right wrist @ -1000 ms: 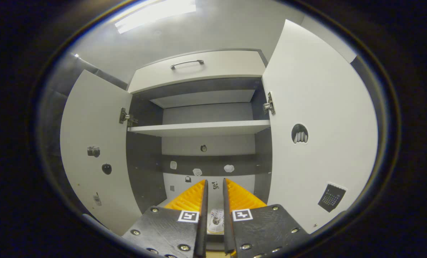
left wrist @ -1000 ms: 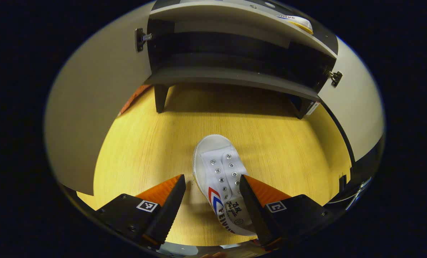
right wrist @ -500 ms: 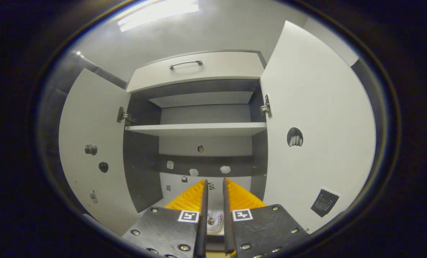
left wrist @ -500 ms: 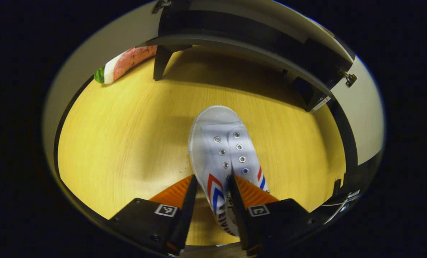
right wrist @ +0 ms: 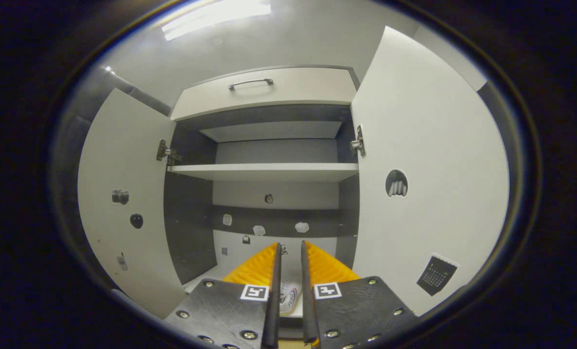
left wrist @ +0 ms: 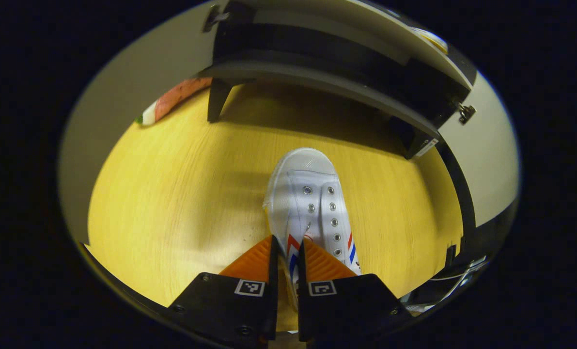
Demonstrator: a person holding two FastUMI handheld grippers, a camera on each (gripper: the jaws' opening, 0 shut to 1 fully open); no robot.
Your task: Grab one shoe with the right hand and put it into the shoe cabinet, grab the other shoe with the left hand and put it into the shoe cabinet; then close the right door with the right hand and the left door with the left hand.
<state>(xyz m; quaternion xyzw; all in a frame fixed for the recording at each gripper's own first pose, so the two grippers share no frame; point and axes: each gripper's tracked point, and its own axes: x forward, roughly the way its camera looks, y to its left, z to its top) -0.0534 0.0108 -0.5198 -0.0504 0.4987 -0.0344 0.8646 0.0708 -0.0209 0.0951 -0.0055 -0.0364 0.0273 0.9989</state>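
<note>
At lower centre of the left gripper view, the left gripper (left wrist: 287, 249) is pinching the white canvas shoe (left wrist: 311, 208) by its soft collar on the bench (left wrist: 181, 194). Light and floppy, it may sag. The right gripper (right wrist: 288, 252) is sitting nearly closed, holding nothing.

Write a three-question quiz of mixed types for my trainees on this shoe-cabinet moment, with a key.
1. True or false: both doors of the shoe cabinet stand open.
2. What do the left tongs clamp? A) the cabinet's drawer handle B) the side of the white shoe C) a door hinge
3. Fill in: the white shoe rests on the ____ floor in front of the cabinet.

Key: 1 true, the left door and right door are swung wide. 2 B, both fingers pinch the shoe's side near the striped part. 3 wooden.
</note>
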